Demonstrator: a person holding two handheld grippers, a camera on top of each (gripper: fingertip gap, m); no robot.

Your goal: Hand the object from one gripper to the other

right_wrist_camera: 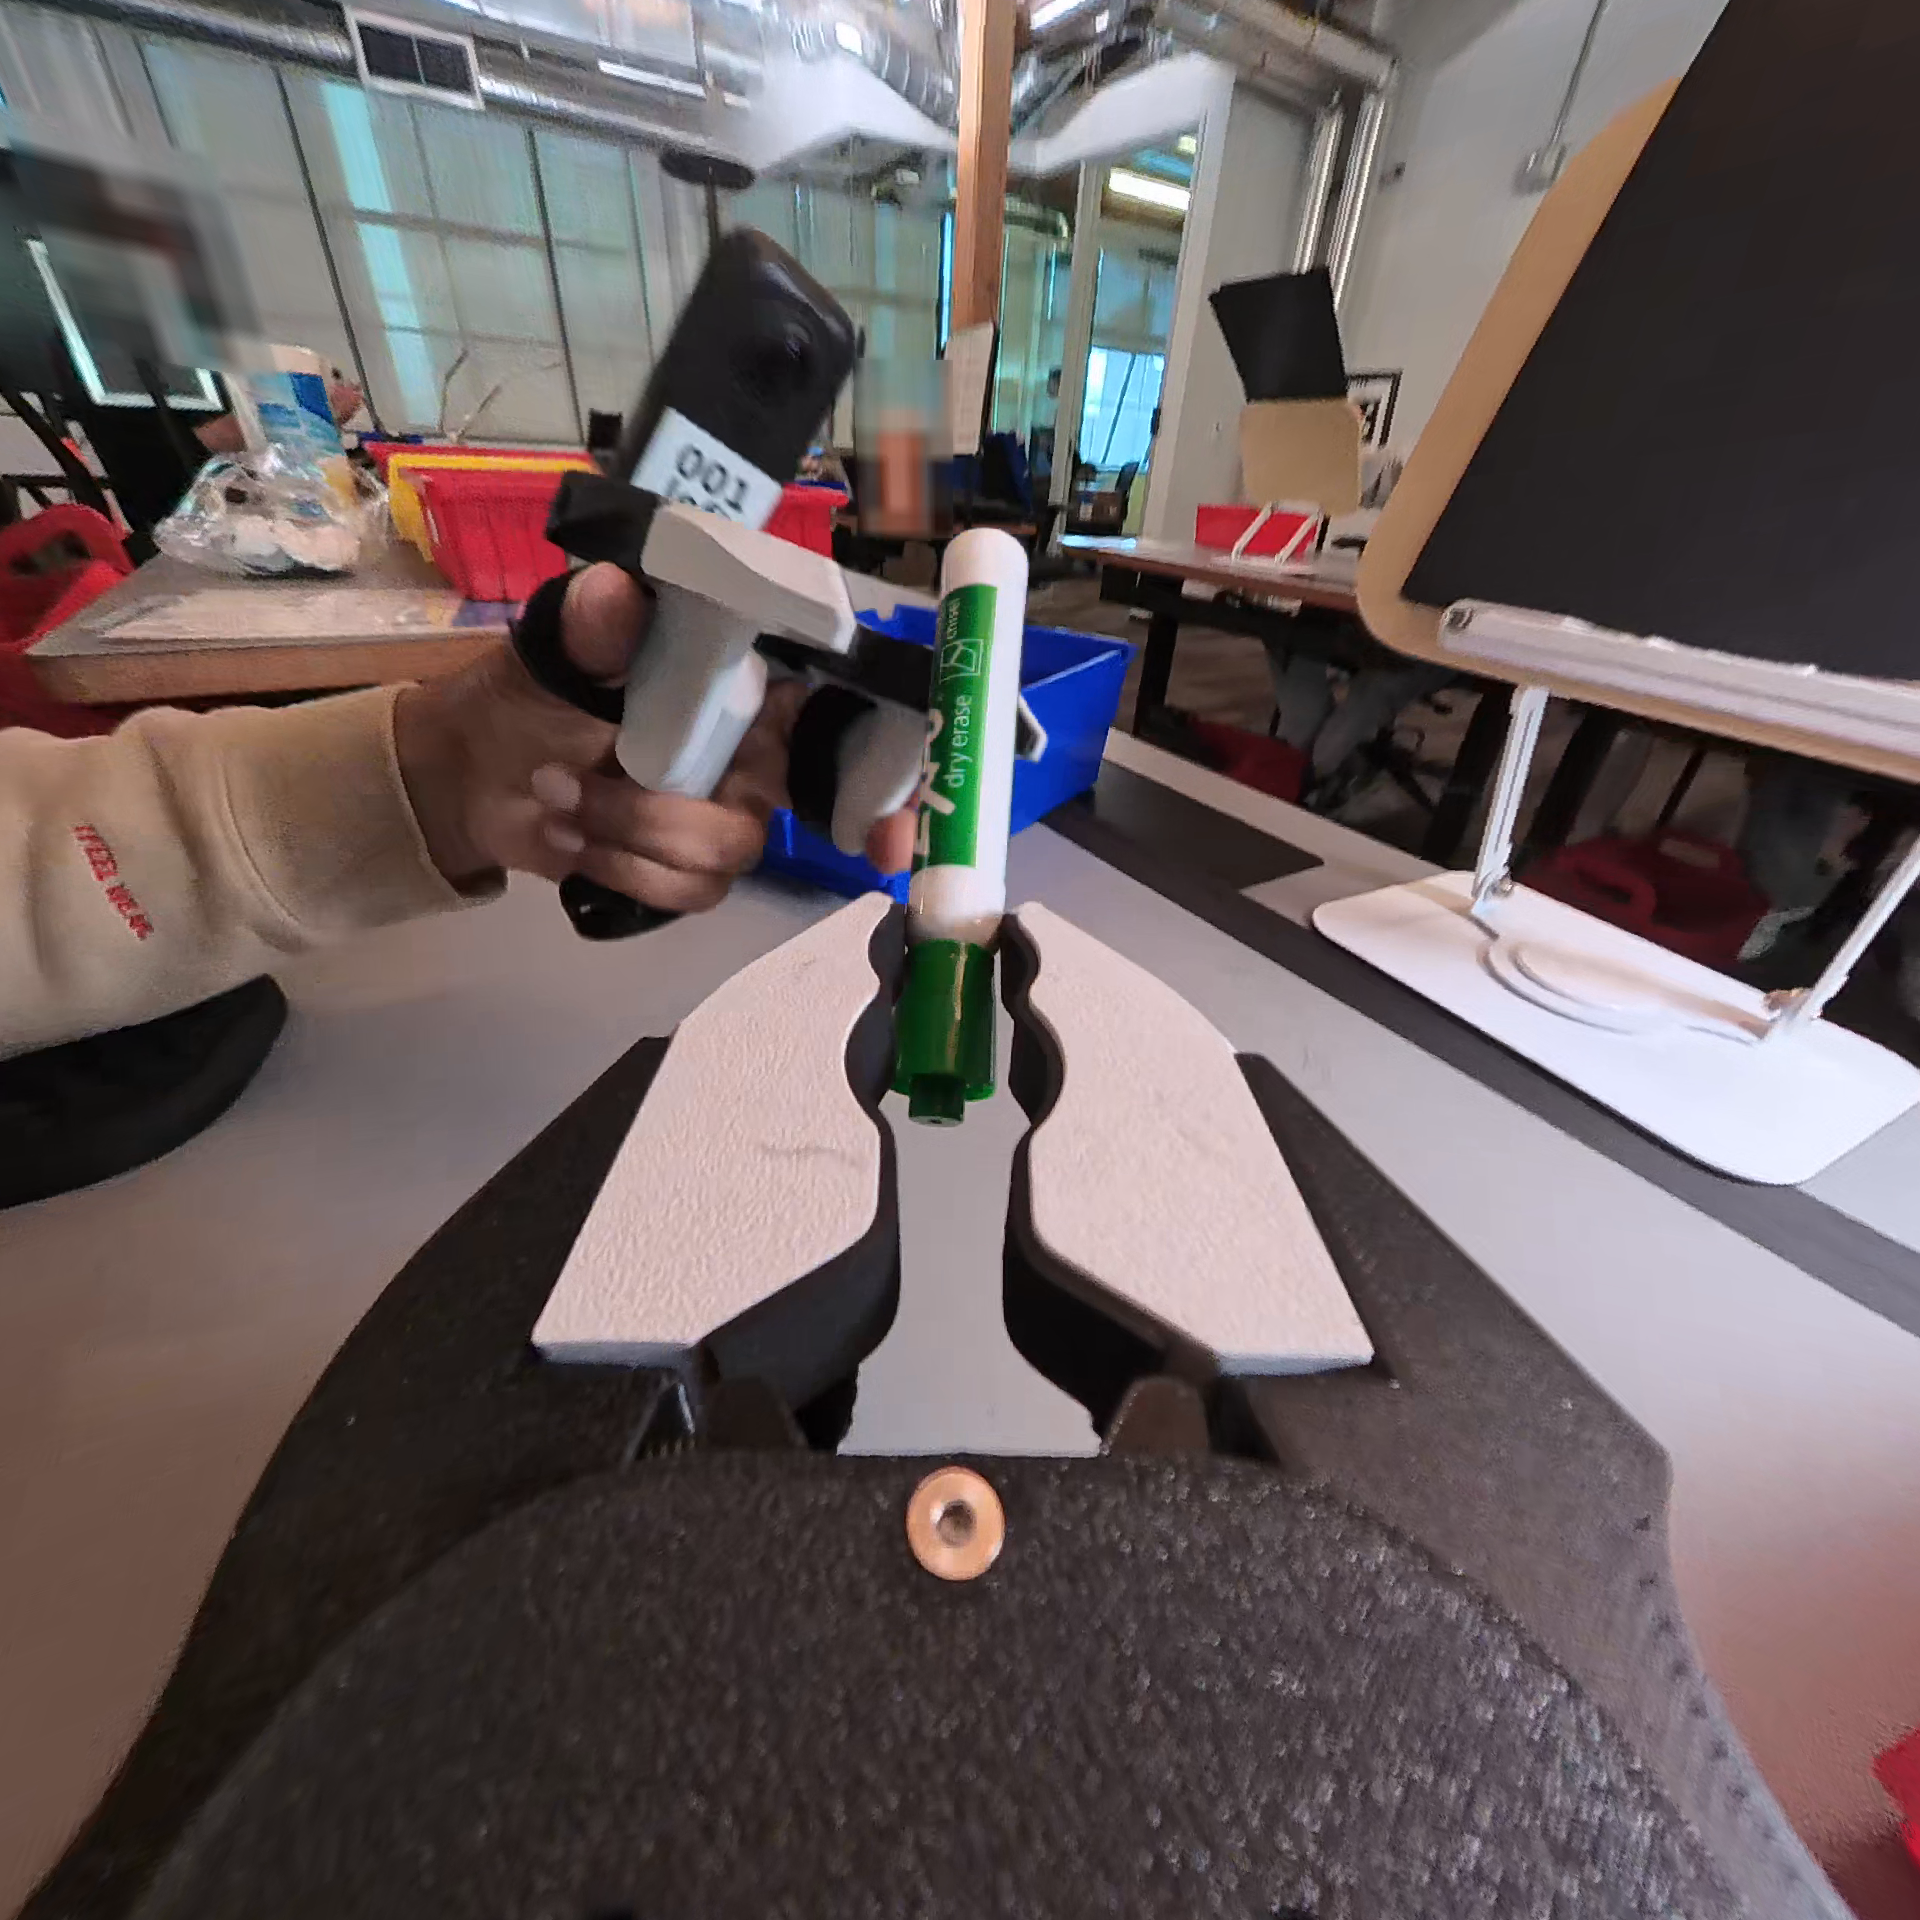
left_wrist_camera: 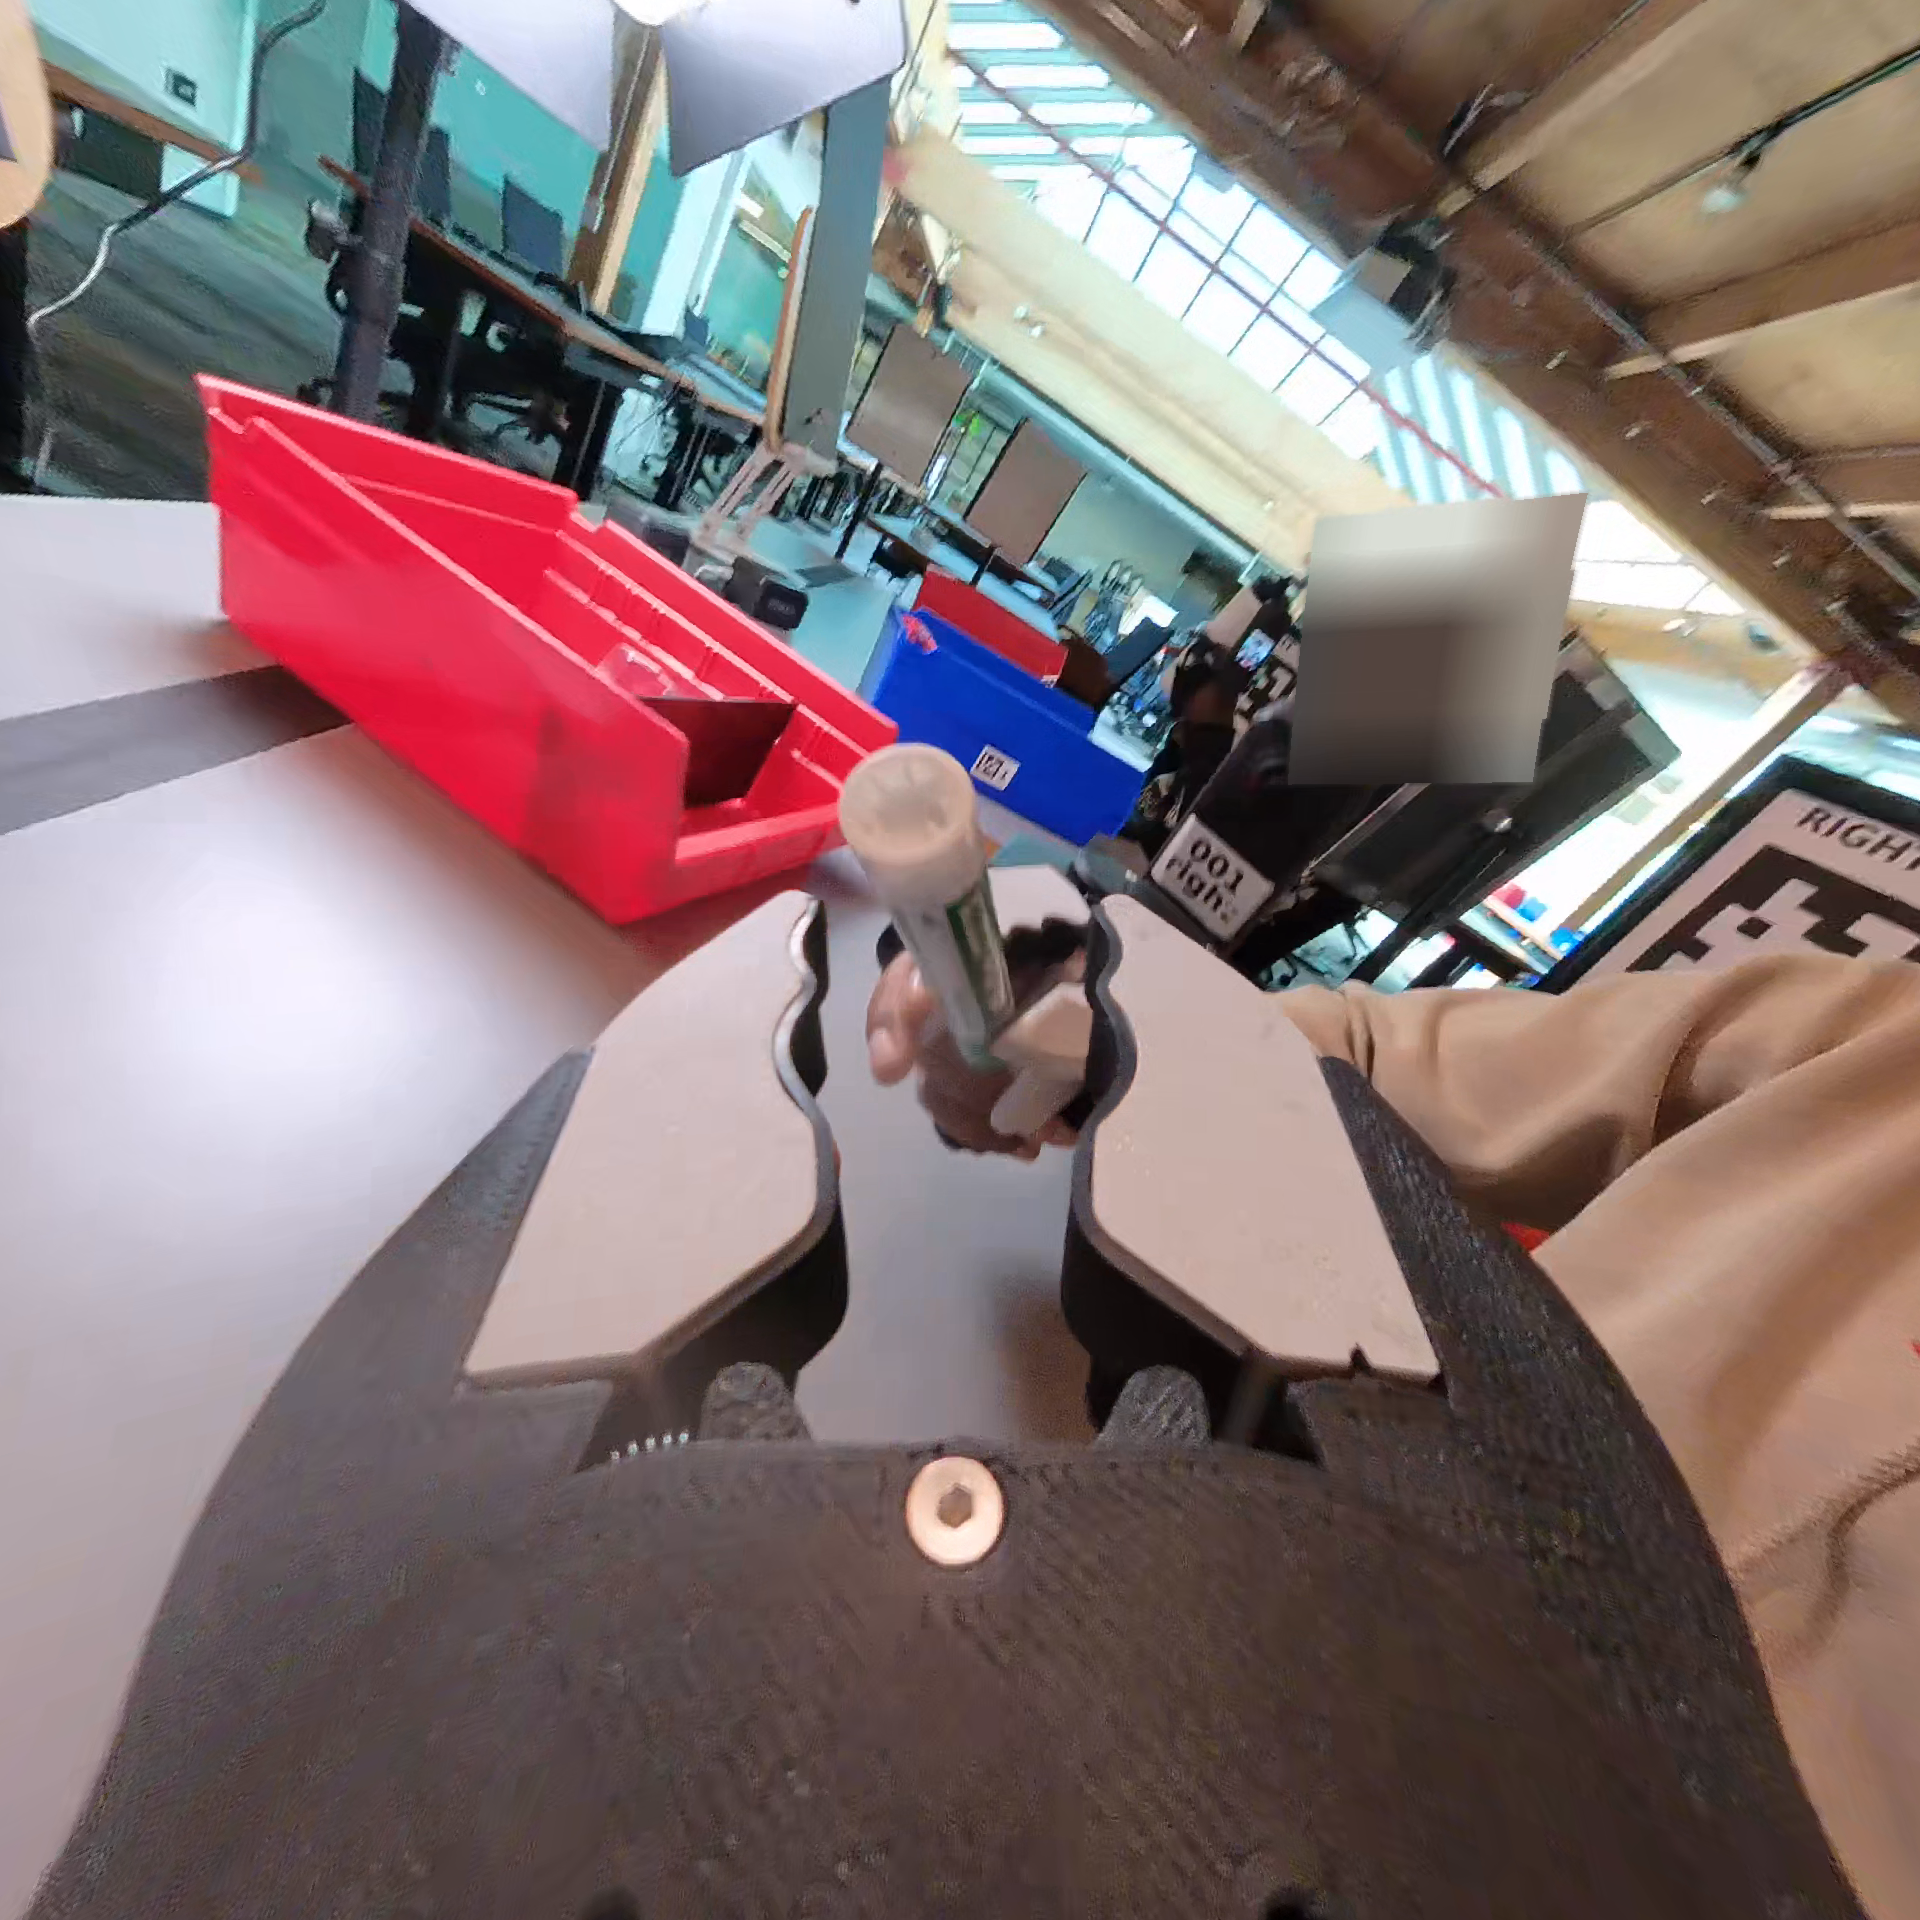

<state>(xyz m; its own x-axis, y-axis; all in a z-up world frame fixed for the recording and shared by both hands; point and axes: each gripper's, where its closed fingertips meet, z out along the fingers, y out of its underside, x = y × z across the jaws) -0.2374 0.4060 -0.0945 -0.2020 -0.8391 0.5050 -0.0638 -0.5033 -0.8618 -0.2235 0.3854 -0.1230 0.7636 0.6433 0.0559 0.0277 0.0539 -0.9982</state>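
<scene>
— Marker (right_wrist_camera: pixel 961 727): who has it?
— Right gripper (right_wrist_camera: pixel 951 935) pinches its green cap between the fingertips, jaws nearly closed. It stands upright, white butt up, above the table (right_wrist_camera: pixel 364 1091).
— And the left gripper (left_wrist_camera: pixel 951 935)?
— Jaws apart, empty, marker just beyond the tips.
— Count?
— One marker, two grippers, one red bin (left_wrist_camera: pixel 468 623).

Bright daylight from skylights (left_wrist_camera: pixel 1195 239) and tall windows (right_wrist_camera: pixel 468 239) gives soft shadows, faint counter (left_wrist_camera: pixel 260 1039) glare, fisheye-bent edges and a blurred background.
</scene>
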